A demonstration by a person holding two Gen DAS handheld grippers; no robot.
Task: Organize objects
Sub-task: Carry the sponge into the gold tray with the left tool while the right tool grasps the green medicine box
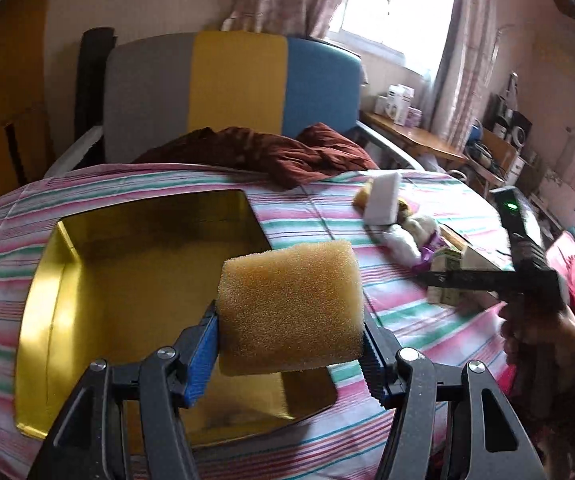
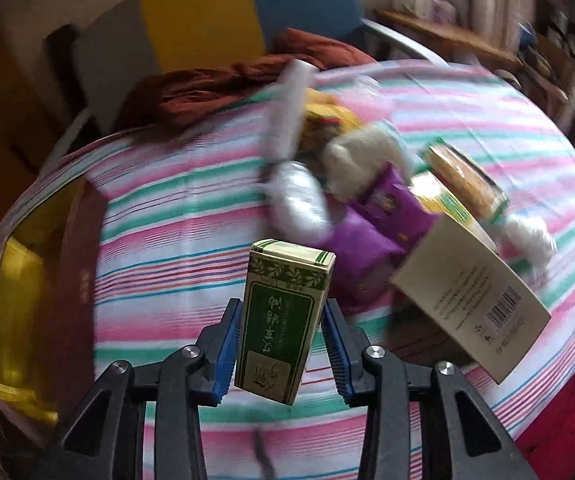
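Observation:
My left gripper (image 1: 289, 312) is shut on a yellow sponge block (image 1: 291, 308), held above the near right part of an open gold tin (image 1: 59, 288) that lies on the striped bedspread. My right gripper (image 2: 281, 320) is shut on a small green and cream carton (image 2: 283, 320), upright between the blue pads and lifted off the bed. In the left wrist view the right gripper (image 1: 431, 278) shows at the right with the carton (image 1: 447, 280), a hand under it. The pile of loose objects (image 2: 367, 184) lies beyond the carton: purple packets, white wads, a white block.
A beige flat box (image 2: 471, 304) with a barcode lies right of the carton, beside a yellow-green packet (image 2: 463, 184). A dark red cloth (image 1: 271, 152) is bunched at the bed's far edge before a grey, yellow and blue headboard (image 1: 235, 84). A wooden desk (image 1: 411, 136) stands at the right.

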